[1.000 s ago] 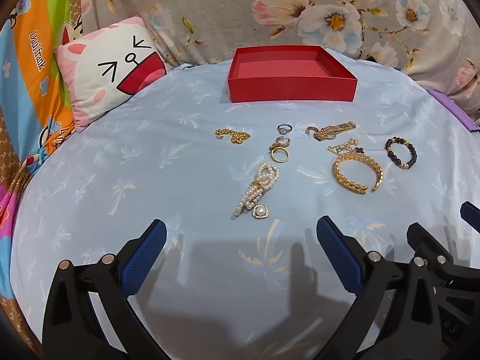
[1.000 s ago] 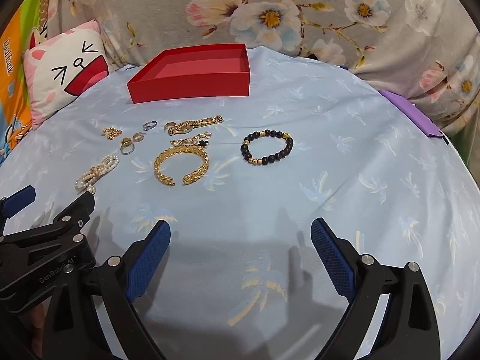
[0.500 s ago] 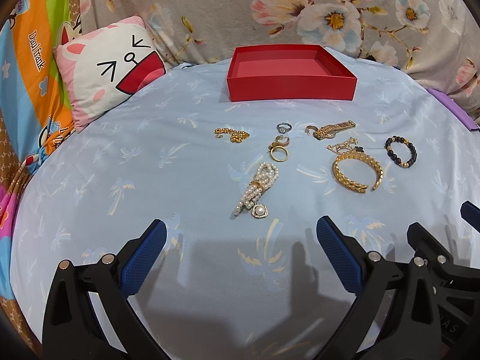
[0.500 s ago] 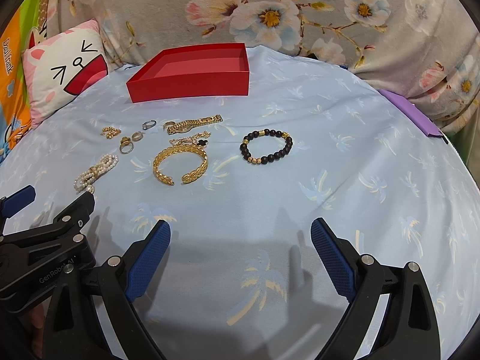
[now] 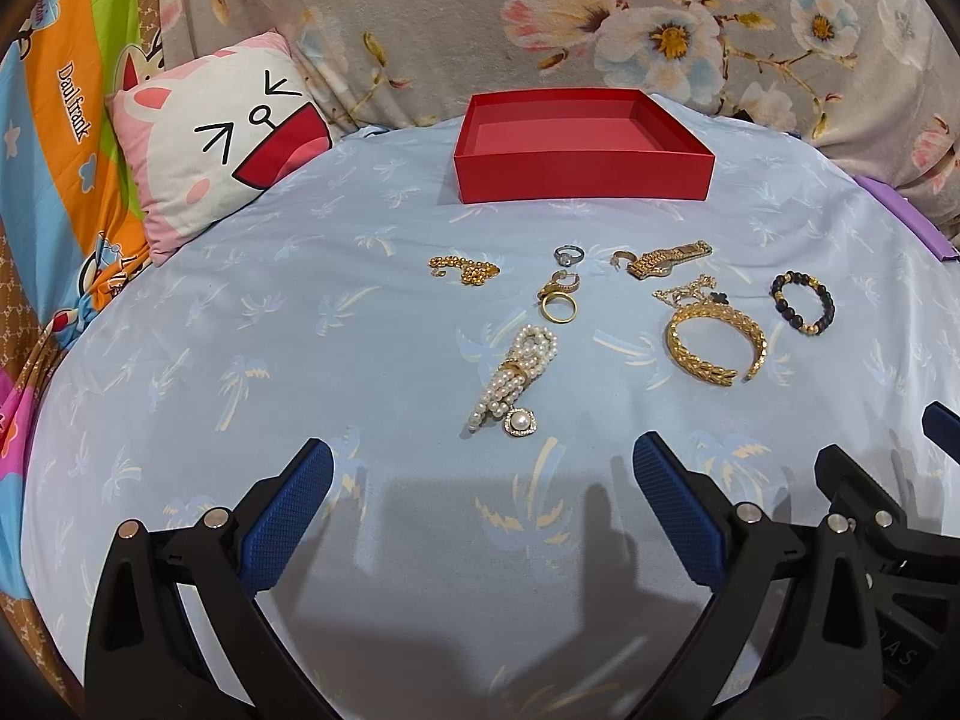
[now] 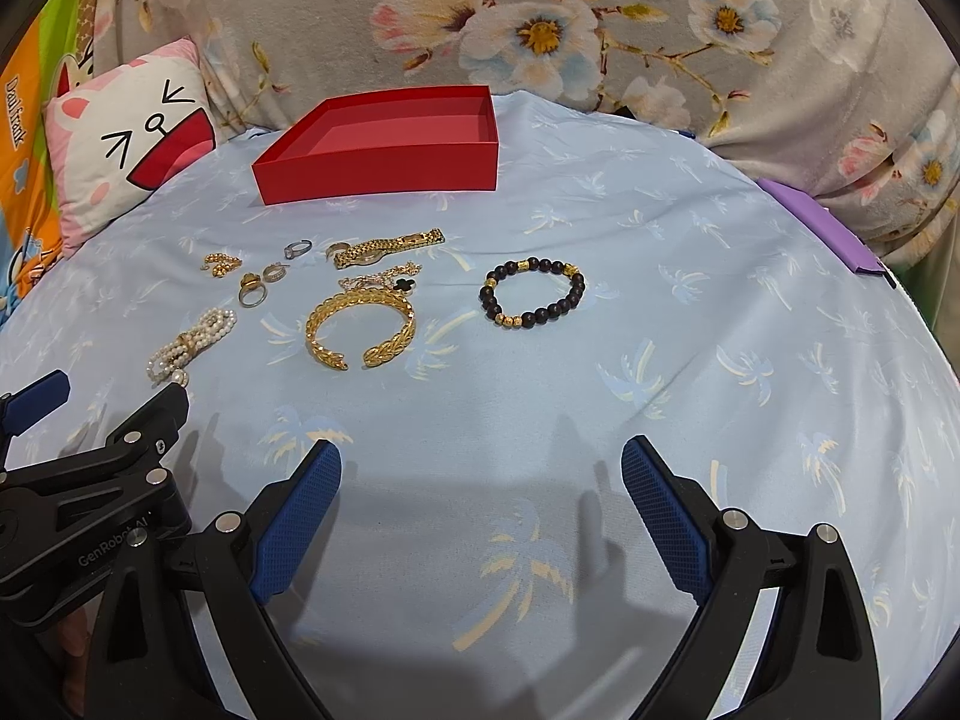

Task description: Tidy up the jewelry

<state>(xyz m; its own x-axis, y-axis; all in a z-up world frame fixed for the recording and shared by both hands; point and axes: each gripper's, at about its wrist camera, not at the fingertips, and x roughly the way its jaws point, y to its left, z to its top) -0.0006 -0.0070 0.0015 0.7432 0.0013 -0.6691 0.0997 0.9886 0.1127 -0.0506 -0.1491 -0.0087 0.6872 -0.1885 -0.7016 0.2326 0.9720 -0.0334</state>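
An empty red box [image 5: 582,153] [image 6: 384,156] stands at the far side of the light blue sheet. In front of it lie a pearl bracelet [image 5: 516,381] [image 6: 189,345], a gold cuff bangle [image 5: 714,339] [image 6: 360,327], a dark bead bracelet [image 5: 803,303] [image 6: 531,293], a gold watch band [image 5: 663,258] [image 6: 384,247], several rings [image 5: 558,300] [image 6: 258,288] and a small gold chain [image 5: 465,268] [image 6: 221,264]. My left gripper [image 5: 480,504] is open, short of the pearl bracelet. My right gripper [image 6: 483,501] is open too, nearer than the bangle and bead bracelet.
A cat-face pillow [image 5: 216,150] [image 6: 126,138] leans at the back left. A floral blanket [image 5: 660,30] rises behind the box. A purple flat object [image 6: 822,228] lies at the right edge of the sheet. The left gripper's body [image 6: 78,504] shows at the lower left.
Both views have shifted very slightly; the jewelry and box have not moved. Both grippers stay open.
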